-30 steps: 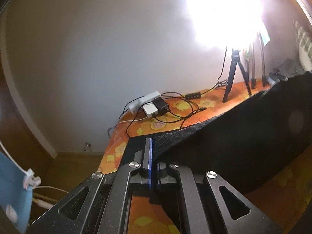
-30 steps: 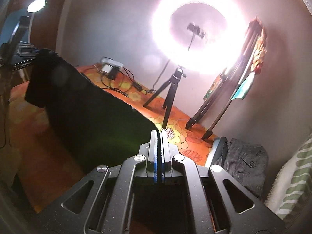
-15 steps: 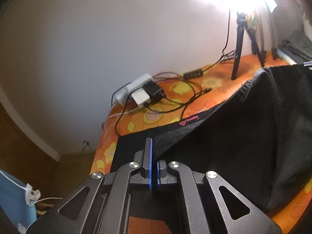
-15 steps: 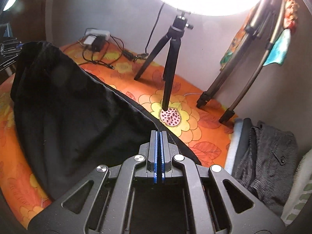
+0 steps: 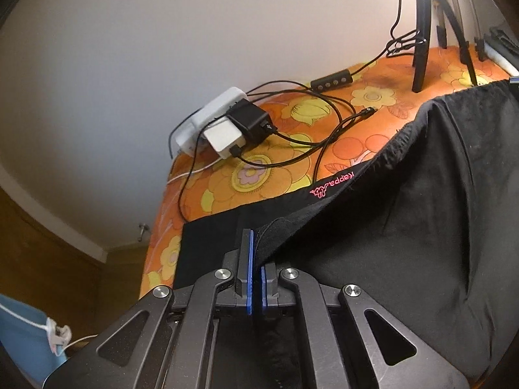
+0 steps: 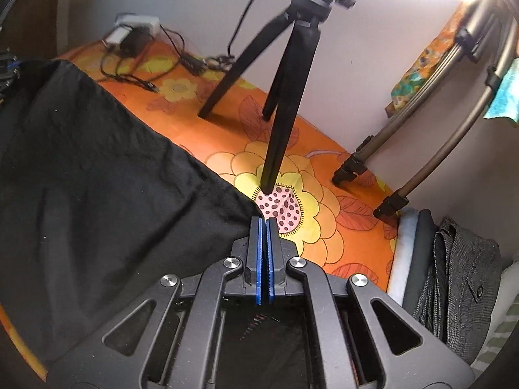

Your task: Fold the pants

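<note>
Both sets of fingers pinch the black pants [image 5: 405, 227] tight: left gripper [image 5: 255, 259] and right gripper [image 6: 263, 253] stretch one edge to lay it flat on the flowered bed [image 6: 324, 220].

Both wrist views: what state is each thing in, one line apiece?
left gripper: shut on the pants' edge.
right gripper: shut on the pants.
black pants: lifted between the grippers, partly draped on the bedspread, pink logo showing.
orange floral bedspread: spread flat, partly covered.
power strip: chargers plugged in.
black tripod: standing on the bedspread.
grey garment: crumpled at the bed's edge.
</note>
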Tool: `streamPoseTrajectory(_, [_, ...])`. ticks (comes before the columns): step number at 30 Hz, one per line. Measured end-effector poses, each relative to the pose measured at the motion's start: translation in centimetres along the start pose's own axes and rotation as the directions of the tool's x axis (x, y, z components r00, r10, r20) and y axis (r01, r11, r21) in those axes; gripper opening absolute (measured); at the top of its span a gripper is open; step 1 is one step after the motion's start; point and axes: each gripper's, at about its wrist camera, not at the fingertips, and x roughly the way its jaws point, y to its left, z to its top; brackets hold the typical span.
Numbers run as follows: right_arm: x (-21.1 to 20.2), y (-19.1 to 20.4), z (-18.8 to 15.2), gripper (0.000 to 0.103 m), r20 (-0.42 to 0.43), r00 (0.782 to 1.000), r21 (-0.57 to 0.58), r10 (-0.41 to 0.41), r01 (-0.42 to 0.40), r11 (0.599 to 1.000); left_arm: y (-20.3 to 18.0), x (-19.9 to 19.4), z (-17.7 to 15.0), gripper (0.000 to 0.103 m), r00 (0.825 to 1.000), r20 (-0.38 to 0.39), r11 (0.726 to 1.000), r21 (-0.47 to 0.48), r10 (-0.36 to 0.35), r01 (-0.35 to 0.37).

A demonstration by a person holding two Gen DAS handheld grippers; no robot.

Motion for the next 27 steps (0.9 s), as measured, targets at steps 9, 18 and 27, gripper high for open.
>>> streamPoseTrajectory(9, [2.8,0.4,-0.1,0.002,-0.072,0.995,-0.015,-0.069,0.068,0.998,0.9,1.7,0.9,0.02,0.998,-0.013,0.998,-0.035,-0.055,0.054])
streamPoseTrajectory(18, [2.9,0.4,0.0,0.002,-0.089,0.993,-0.008,-0.077,0.076,0.997,5.3,0.0,0.6,0.059,0.995,0.027,0.983,-0.159,-0.091,0.094])
streamPoseTrajectory(27, [3.2,0.4,-0.1,0.003,-0.125,0.987,-0.003,-0.102,0.102,0.995,9.0,-0.8,0.3,0.059,0.938,0.024,0.887,-0.317,-0.347,0.336])
